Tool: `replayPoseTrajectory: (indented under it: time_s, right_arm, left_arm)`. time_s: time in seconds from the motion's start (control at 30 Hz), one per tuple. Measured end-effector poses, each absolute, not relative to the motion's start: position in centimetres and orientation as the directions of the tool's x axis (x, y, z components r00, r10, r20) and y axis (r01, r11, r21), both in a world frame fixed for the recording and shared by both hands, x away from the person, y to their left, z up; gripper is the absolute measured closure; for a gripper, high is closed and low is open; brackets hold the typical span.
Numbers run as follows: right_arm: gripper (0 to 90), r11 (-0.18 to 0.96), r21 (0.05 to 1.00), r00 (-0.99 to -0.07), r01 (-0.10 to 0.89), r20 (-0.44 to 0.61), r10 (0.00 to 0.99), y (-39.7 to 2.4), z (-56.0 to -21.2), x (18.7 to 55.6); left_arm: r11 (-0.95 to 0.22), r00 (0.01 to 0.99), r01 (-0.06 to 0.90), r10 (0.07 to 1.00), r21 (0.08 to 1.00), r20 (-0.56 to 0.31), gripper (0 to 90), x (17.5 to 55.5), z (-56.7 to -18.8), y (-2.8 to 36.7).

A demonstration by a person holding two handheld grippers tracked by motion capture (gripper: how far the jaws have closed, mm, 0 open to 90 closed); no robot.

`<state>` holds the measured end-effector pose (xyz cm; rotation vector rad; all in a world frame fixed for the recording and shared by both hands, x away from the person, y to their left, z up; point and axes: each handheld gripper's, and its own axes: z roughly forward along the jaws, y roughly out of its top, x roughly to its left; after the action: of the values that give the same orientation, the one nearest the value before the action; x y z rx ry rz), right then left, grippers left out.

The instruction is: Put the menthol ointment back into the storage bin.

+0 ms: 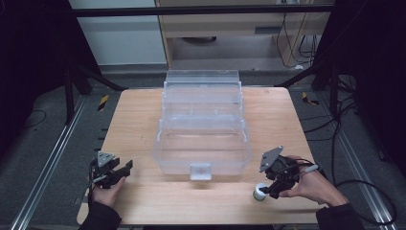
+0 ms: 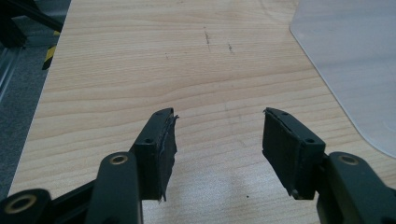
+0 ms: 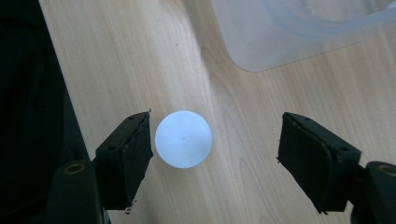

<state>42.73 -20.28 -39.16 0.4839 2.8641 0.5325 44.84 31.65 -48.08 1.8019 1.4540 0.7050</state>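
- My right hand-held gripper (image 1: 266, 190) hangs over the near right part of the surface (image 1: 143, 143), jaws apart, with the small white-capped jar (image 1: 260, 192) sitting between them.
- From the right gripper view, the jar (image 3: 183, 138) is well off centre: its cap sits just beside the left pad (image 3: 135, 149), and there is a wide gap to the other pad (image 3: 306, 154). Neither pad presses on it, so nothing is held yet.
- Biggest worry as I see it: if I close from here, the far pad sweeps in and shoves the jar sideways, or the near one tips it before both make contact. It's small and round, so it could roll toward the near edge.
- I'd want to centre the jar between the pads before squeezing.
- Second risk: I'm looking nearly straight down on the cap. A grip too high on it could pinch the rim and let it squirt out.
- The clear plastic box (image 1: 202, 129) stands in the middle of the surface, its near corner close to the jar, so a knocked jar could bump into its wall.
- My left hand-held gripper (image 2: 217, 135) is wide open over bare wood near the near left corner, holding nothing, well apart from the action.
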Motion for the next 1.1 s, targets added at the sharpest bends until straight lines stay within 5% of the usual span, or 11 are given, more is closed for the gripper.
replayPoseTrajectory:
  time_s: [1.1]
  right_arm:
    - [42.2, 0.969, 0.206, -0.985, 0.139, -0.069, 0.156, -18.7, -43.3, 43.1]
  left_arm:
    - [-0.126, 0.223, 0.591, 0.975, 0.797, -0.012, 44.0, 44.9, -48.1, 31.6]
